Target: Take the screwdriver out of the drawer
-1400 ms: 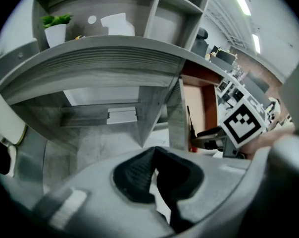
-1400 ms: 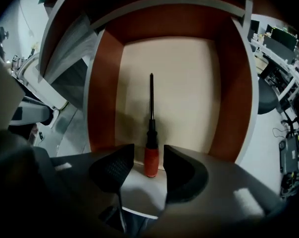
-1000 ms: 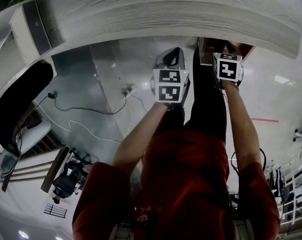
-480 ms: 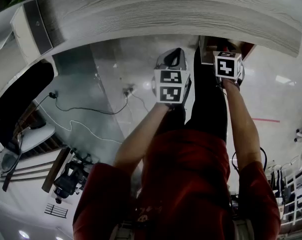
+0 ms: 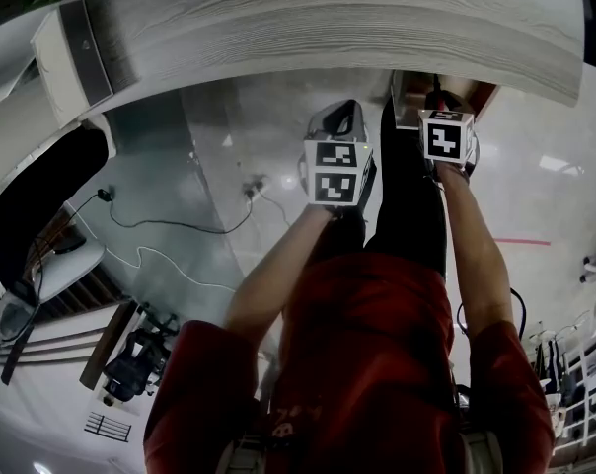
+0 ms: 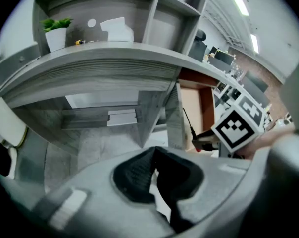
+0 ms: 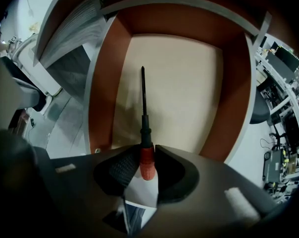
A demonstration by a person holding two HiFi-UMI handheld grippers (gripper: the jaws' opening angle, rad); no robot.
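A screwdriver (image 7: 143, 103) with a red handle and a long black shaft lies in the open drawer (image 7: 102, 83), which has a tan floor and brown walls. My right gripper (image 7: 146, 166) points steeply down into the drawer. Its jaws have just been closing, and the pads now press on the red handle from both sides. In the head view the right gripper's marker cube (image 5: 446, 134) sits over the drawer (image 5: 409, 97) under the desk edge. My left gripper (image 5: 337, 126) hangs to the left of the drawer, its pads together with nothing between them (image 6: 155, 157).
A grey wood-grain desk top (image 5: 328, 18) overhangs the drawer. On it stand a potted plant (image 6: 57, 33) and a white box (image 6: 117, 29). Cables (image 5: 170, 220) run over the pale floor, and a black chair (image 5: 37, 200) is at the left. The person's legs stand below the drawer.
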